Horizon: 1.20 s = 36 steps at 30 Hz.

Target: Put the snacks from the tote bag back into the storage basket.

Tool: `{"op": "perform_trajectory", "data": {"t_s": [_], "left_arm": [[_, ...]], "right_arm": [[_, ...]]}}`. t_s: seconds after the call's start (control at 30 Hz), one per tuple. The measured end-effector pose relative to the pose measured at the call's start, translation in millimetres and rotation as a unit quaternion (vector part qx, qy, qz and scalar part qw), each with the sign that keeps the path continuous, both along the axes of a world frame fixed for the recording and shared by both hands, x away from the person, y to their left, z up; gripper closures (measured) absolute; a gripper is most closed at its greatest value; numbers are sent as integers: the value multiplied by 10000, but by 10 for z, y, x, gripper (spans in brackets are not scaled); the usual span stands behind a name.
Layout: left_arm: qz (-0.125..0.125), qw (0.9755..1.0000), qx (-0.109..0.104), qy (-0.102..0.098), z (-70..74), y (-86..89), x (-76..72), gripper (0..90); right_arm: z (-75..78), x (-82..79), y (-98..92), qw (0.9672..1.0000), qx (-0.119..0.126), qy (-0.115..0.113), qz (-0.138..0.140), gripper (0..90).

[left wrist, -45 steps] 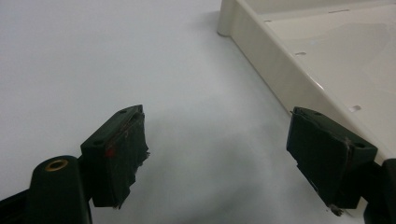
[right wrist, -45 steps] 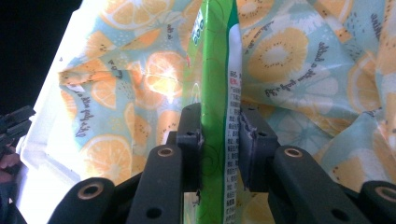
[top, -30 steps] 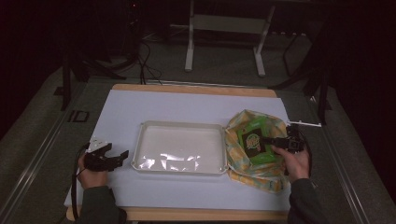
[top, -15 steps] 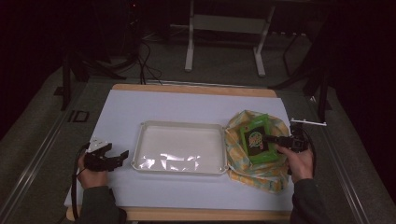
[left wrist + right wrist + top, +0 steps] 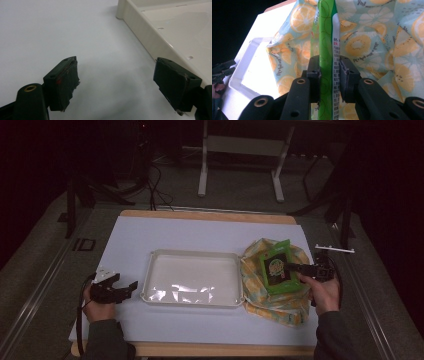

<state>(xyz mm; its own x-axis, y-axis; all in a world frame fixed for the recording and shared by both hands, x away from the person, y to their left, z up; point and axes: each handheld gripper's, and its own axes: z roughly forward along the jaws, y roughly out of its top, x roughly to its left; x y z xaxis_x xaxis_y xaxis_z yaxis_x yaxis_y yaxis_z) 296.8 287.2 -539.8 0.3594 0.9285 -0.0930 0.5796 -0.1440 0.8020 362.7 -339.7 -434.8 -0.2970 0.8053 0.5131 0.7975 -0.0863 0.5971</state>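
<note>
Green flat snack packet is clamped edge-on in the right hand-held gripper, over the lemon-print cloth; cream plastic tray lies leftward. Left hand-held gripper is held wide open, empty, beside the tray.

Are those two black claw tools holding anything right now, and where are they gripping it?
The right gripper pinches the flat green packet by its edge, above the fruit-print cloth. The left gripper is open, holding nothing, beside the cream plastic tray.

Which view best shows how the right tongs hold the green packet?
The right gripper view: the right tongs pinch the green packet edge-on between both jaws. The high view shows the packet's printed face over the fruit-print cloth, but not the pinch. The left gripper view faces the tray.
</note>
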Motion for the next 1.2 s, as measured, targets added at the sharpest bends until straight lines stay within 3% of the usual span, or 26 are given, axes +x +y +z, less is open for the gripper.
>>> {"op": "perform_trajectory", "data": {"t_s": [1.2], "left_arm": [[8, 10000, 7, -9, 1, -1, -2, 203]], "right_arm": [[279, -37, 5, 9997, 54, -193, 142, 730]]}}
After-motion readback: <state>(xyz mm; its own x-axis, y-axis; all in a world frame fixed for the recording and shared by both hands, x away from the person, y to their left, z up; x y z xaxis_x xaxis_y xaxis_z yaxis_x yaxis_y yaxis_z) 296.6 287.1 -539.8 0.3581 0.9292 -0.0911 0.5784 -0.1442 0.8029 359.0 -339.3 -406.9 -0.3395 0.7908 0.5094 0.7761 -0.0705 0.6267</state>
